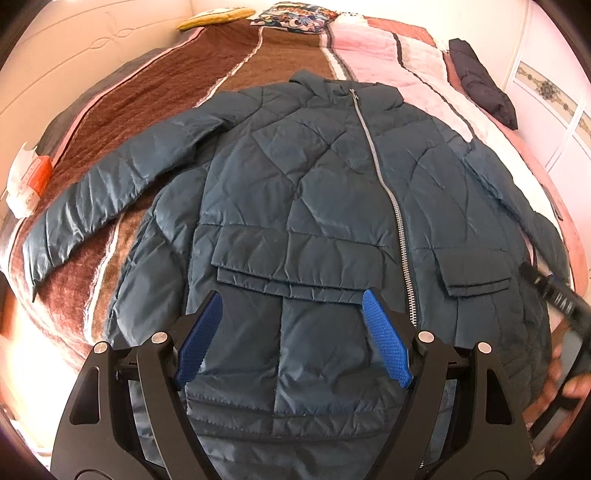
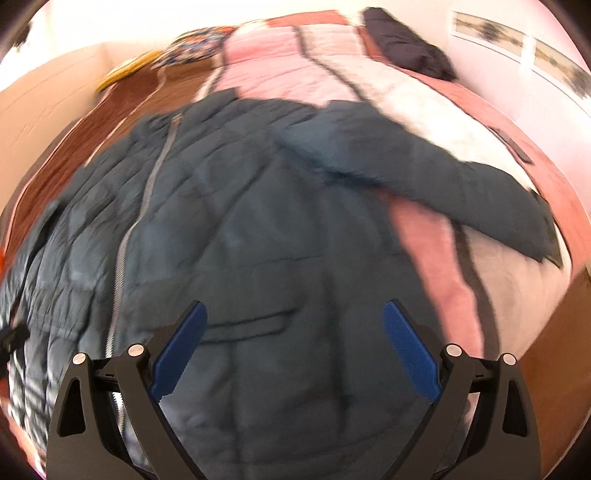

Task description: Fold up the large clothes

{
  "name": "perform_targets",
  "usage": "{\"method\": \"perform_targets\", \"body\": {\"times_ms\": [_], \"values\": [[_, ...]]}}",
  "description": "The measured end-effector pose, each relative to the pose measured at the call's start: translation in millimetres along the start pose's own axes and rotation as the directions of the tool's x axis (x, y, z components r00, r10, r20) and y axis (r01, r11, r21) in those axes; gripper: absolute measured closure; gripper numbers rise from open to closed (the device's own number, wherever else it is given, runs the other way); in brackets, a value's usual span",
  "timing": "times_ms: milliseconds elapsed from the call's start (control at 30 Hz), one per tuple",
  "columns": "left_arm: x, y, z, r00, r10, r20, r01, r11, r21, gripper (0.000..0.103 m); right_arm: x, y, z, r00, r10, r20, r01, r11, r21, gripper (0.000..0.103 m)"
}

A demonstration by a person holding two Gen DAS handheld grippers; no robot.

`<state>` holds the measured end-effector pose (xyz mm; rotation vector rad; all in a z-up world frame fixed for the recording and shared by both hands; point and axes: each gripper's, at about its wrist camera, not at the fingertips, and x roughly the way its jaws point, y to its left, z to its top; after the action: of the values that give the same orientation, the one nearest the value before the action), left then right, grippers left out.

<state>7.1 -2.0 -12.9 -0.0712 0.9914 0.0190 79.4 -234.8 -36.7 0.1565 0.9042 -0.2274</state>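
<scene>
From the left wrist camera: a dark teal quilted puffer jacket (image 1: 314, 206) lies face up and spread flat on a bed, hood end toward the far pillows, hem toward the camera. Its silver zipper (image 1: 384, 184) is closed and runs diagonally down the front. One sleeve (image 1: 110, 184) stretches out to the left across a brown striped blanket (image 1: 155, 96). Two flap pockets sit low on the front, one each side of the zipper. The left gripper (image 1: 291, 310) hovers over the lower front of the jacket, its blue-padded fingers (image 1: 386, 339) spread wide apart with nothing between them. To the right, the bed is covered by a pink and white quilt (image 1: 399, 66), with a folded dark garment (image 1: 480, 88) at its far edge. A yellow pillow (image 1: 214, 18) and a patterned pillow (image 1: 295, 18) lie at the head of the bed. An orange and white packet (image 1: 31, 181) lies at the left edge. The other gripper's black frame shows blurred at the right edge.

From the right wrist camera, which is motion-blurred: the same jacket (image 2: 258, 240) fills the view, its zipper (image 2: 129, 229) on the left and its other sleeve (image 2: 443, 184) reaching right over the pink and white quilt (image 2: 406, 103). The right gripper (image 2: 293, 317) is above the jacket's lower panel near a flap pocket, fingers (image 2: 410, 347) wide apart and empty.
</scene>
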Motion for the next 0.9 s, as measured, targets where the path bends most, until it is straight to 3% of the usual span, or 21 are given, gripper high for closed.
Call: {"method": "perform_targets", "body": {"times_ms": [300, 467, 700, 900], "values": [[11.1, -5.8, 3.7, 0.999, 0.008, -0.031, -0.008, 1.000, 0.021, 0.025, 9.3, -99.1, 26.8, 0.992, -0.122, 0.014, 0.116, 0.969, 0.217, 0.010], [14.6, -8.1, 9.3, 0.999, 0.018, -0.033, -0.017, 0.999, 0.029, 0.025, 19.9, -150.1, 34.2, 0.993, -0.117, -0.017, 0.115, 0.923, 0.368, 0.010], [18.1, -13.3, 20.2, 0.999, 0.018, -0.031, -0.017, 0.999, 0.035, 0.025, 30.3, -196.4, 39.9, 0.995, -0.097, -0.031, 0.100, 0.869, 0.484, 0.010], [18.0, -21.7, 25.5, 1.000, 0.015, -0.024, -0.014, 0.998, 0.059, 0.025, 50.2, -233.5, 44.1, 0.999, -0.035, -0.033, 0.048, 0.785, 0.617, 0.012]]}}
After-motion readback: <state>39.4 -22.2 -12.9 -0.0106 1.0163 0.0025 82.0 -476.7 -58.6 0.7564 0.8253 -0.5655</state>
